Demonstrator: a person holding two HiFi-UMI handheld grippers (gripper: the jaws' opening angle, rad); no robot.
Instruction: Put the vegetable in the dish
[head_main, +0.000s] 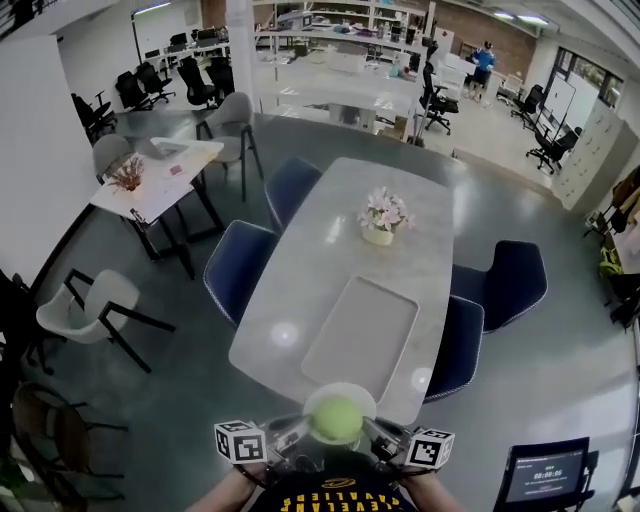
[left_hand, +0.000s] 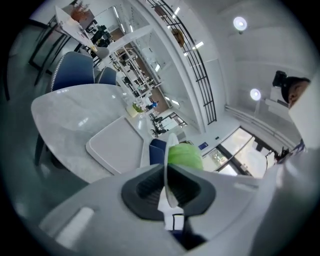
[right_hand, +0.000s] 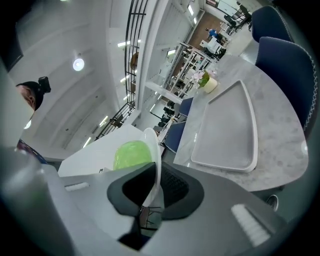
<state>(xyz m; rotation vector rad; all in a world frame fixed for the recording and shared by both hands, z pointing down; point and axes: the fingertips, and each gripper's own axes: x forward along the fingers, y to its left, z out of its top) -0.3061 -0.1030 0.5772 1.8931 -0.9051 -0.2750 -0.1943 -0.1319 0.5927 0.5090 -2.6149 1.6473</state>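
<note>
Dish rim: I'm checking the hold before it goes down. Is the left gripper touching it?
Touching. The left gripper view shows the left gripper with its jaws shut on the thin rim of the white dish, the green vegetable just beyond.

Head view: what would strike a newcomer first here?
A bright green vegetable sits in a white dish at the bottom edge, its rim pinched by the left gripper and right gripper. Beyond lie a grey tray and potted flowers on the long table.

Glossy dish (head_main: 340, 387), polished marbled table (head_main: 330, 220)
</note>
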